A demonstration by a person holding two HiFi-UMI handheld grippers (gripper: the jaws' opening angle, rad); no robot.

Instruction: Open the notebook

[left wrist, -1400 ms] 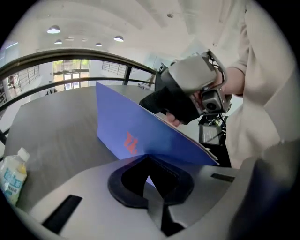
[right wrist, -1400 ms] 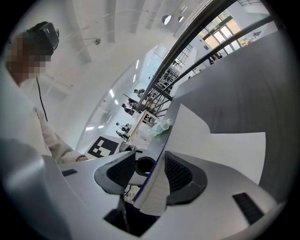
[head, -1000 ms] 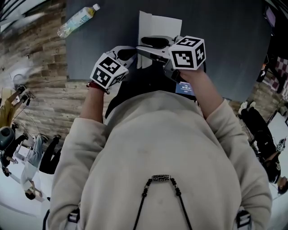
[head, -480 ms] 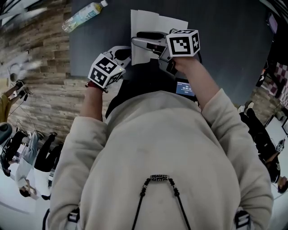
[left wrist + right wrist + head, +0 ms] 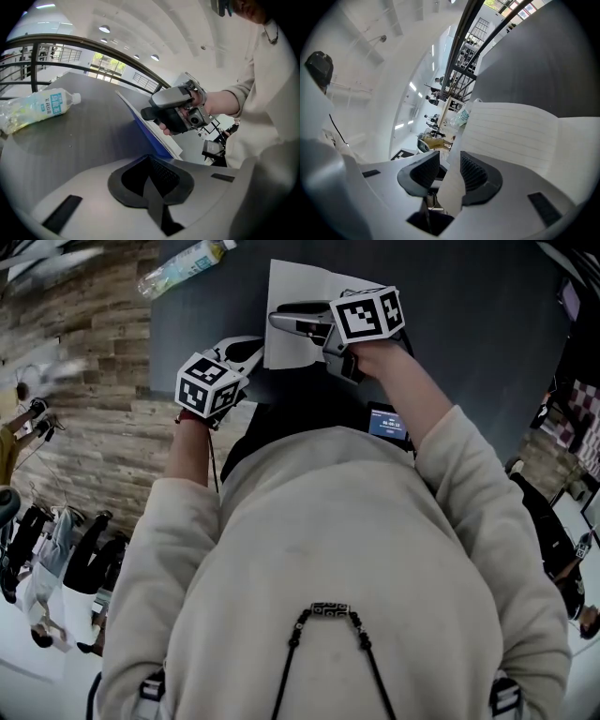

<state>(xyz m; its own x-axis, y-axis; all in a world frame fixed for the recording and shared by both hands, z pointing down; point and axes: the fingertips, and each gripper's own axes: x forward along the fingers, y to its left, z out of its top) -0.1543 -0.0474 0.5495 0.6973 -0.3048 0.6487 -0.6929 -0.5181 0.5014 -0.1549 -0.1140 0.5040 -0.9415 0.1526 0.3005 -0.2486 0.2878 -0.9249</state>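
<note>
The notebook [image 5: 292, 292] lies on the dark table [image 5: 469, 334], its white lined leaves showing. In the left gripper view its blue cover [image 5: 149, 136] stands lifted off the table with white leaves behind it. My right gripper [image 5: 278, 321] reaches in from the right at that lifted edge. A white lined leaf [image 5: 511, 136] runs between its jaws, which are closing. The leaf lies against the right pad [image 5: 477, 176], and a thin gap shows at the left pad. My left gripper [image 5: 246, 351] hovers just left of the notebook, shut [image 5: 151, 164] and holding nothing.
A plastic bottle [image 5: 183, 263] lies on its side at the table's far left corner [image 5: 33, 110]. A small device with a lit screen [image 5: 387, 423] sits near the table's front edge, under my right forearm. A brick floor lies left of the table.
Both grippers have moved farther from me. The right one has slid left onto the notebook's lifted edge. The left one has drifted left.
</note>
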